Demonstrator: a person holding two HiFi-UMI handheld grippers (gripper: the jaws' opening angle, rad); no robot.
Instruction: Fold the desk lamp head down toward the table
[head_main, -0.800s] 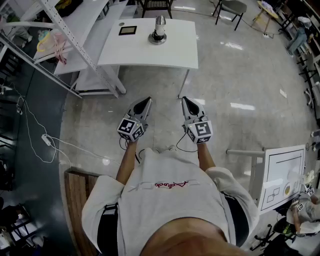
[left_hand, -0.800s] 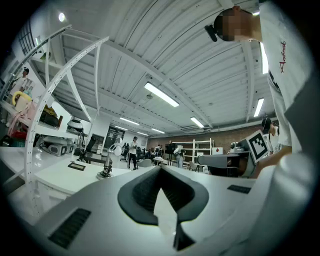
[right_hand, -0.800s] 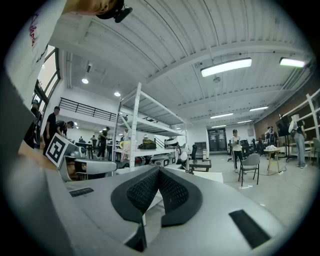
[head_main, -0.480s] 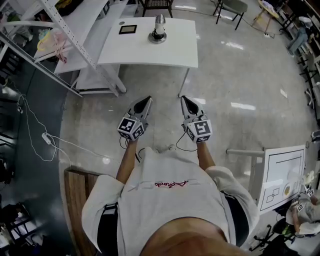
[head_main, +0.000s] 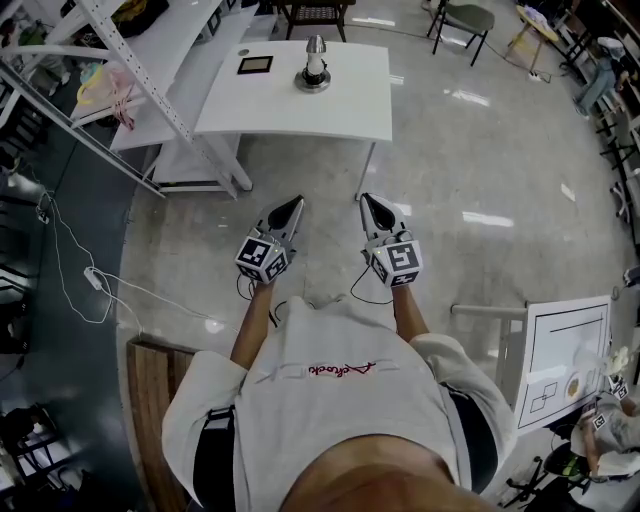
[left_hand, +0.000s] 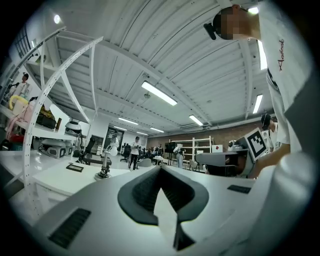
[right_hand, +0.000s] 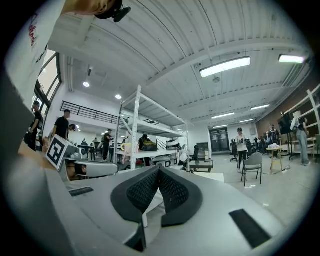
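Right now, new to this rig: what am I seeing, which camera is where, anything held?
No robot: a person holds a two-jaw tool in each hand. The head view looks steeply down from their head: left tool and right tool hang over the floor, short of the white table. On it stand the desk lamp and a small dark square. The other two views ride on the tools, looking along their jaws. Both pairs of jaws are shut, holding nothing.

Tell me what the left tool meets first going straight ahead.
Likely the white rectangular table's near edge; the left tool stands well short of it, and its height against the tabletop is hard to judge.
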